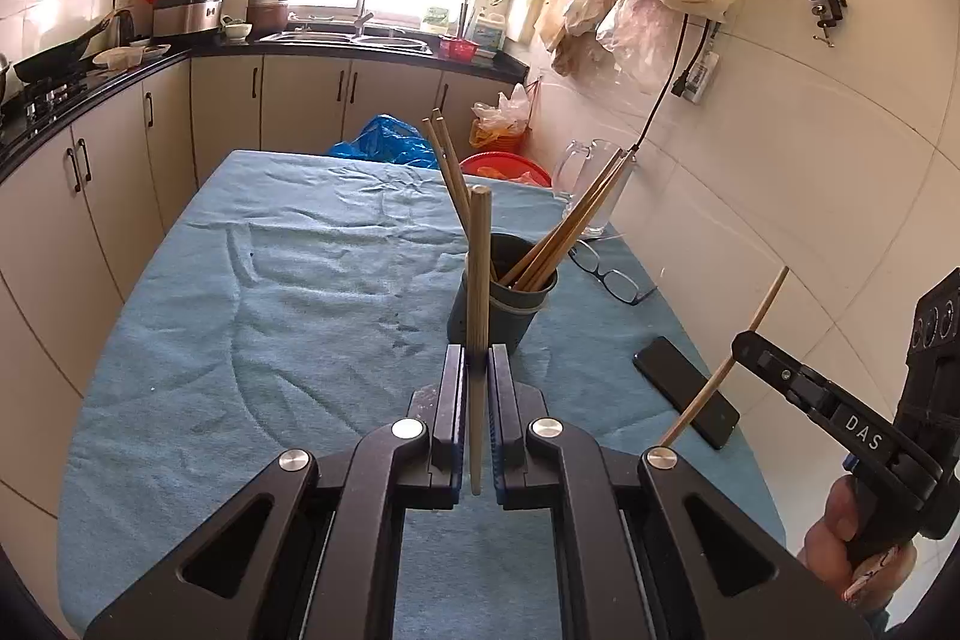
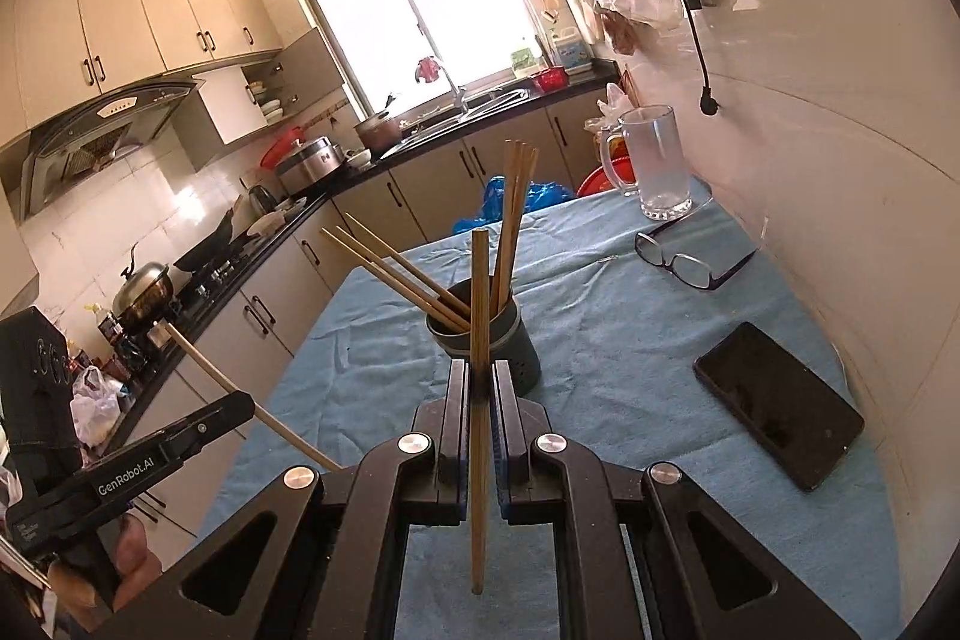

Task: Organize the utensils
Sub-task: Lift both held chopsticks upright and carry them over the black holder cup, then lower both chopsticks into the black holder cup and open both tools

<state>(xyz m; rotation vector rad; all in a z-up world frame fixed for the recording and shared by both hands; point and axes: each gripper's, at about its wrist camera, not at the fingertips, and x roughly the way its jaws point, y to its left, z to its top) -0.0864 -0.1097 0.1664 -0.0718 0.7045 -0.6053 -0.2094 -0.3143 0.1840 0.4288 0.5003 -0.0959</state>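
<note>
A dark grey utensil cup (image 1: 501, 307) stands on the blue cloth and holds several wooden chopsticks (image 1: 567, 226) leaning out both ways. It also shows in the right wrist view (image 2: 510, 346). My left gripper (image 1: 478, 358) is shut on one wooden chopstick (image 1: 478, 280), held upright just in front of the cup. My right gripper (image 2: 478, 376) is shut on another chopstick (image 2: 478, 316), also upright and close before the cup. The right gripper shows at the right of the left wrist view (image 1: 735, 349), its chopstick (image 1: 762, 313) slanted.
A black phone (image 2: 780, 403), black glasses (image 2: 690, 265) and a glass mug (image 2: 657, 163) lie on the blue cloth (image 1: 270, 292) near the right wall. Kitchen counters, a stove and a sink run along the left and back.
</note>
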